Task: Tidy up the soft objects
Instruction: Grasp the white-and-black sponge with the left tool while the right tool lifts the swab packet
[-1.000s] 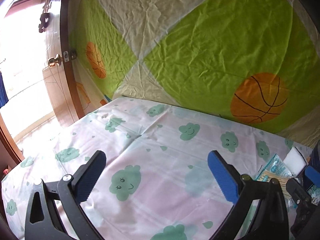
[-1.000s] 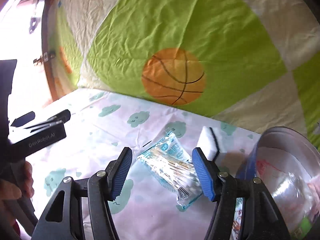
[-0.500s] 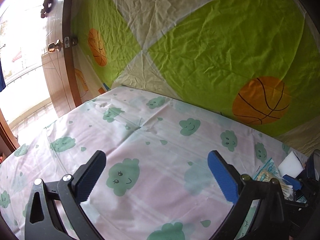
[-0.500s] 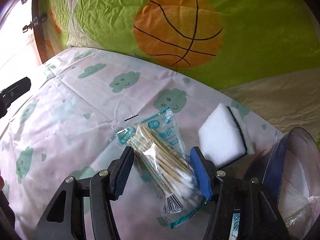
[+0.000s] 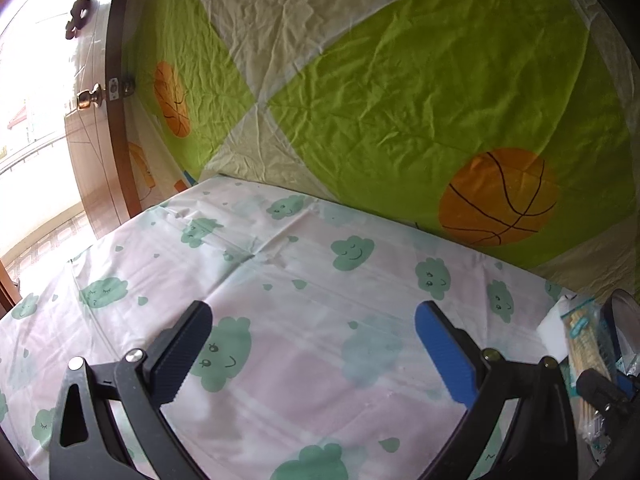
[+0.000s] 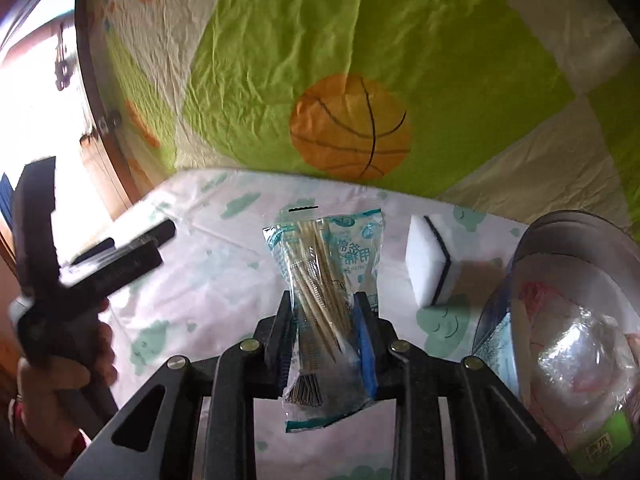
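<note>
While its jaws have just been closing, right hand-held gripper [image 6: 325,322] pinching cotton swab packet [image 6: 326,268], raised off cloth.

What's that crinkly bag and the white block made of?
The bag, pinched in the right gripper, looks like thin clear plastic: shiny, wrinkled, with wooden-looking cotton swabs showing through. The white block looks like soft matte foam, probably a sponge, with a dark layer through it.

Your surface is a cloud-print sheet [image 6: 224,280] — a white sponge [image 6: 426,268] and a clear bin [image 6: 560,320] sit on it.
</note>
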`<state>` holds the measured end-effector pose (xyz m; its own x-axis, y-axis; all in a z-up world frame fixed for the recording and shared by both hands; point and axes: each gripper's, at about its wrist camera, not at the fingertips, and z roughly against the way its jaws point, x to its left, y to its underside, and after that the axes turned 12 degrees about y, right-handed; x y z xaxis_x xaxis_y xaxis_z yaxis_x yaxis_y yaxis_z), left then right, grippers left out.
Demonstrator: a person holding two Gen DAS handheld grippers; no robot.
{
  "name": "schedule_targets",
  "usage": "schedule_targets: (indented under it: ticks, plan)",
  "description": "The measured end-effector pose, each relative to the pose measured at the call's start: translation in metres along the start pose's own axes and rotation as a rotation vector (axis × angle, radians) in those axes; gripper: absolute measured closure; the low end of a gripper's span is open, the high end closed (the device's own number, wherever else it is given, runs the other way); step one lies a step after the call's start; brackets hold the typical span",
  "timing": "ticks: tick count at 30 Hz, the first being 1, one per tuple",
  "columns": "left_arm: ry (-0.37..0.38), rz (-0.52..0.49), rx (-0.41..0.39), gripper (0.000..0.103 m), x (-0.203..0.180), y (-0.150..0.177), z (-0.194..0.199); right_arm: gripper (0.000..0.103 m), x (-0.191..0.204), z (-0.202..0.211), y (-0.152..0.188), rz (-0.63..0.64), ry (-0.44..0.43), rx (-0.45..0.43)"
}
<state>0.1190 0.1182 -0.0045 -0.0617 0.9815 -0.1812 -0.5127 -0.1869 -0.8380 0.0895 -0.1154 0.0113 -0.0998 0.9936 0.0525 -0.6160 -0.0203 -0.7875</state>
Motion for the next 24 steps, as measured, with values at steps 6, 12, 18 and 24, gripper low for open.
schedule_targets:
  ticks: [6, 12, 18, 24]
  plan:
    - [0.197, -0.076, -0.001, 0.000, -0.034, 0.008, 0.002, 0.073, -0.034, 0.065, 0.002, -0.147, 0.229, -0.316]
    - [0.290, -0.187, 0.039, 0.000, -0.090, 0.013, 0.000, 0.073, -0.060, 0.083, 0.007, -0.177, 0.419, -0.404]
    - [0.409, -0.100, 0.081, 0.000, -0.153, -0.006, -0.018, 0.073, -0.078, 0.092, 0.012, -0.216, 0.494, -0.439]
    - [0.375, -0.074, 0.249, 0.012, -0.205, -0.018, -0.081, 0.073, -0.087, 0.096, 0.014, -0.237, 0.523, -0.458]
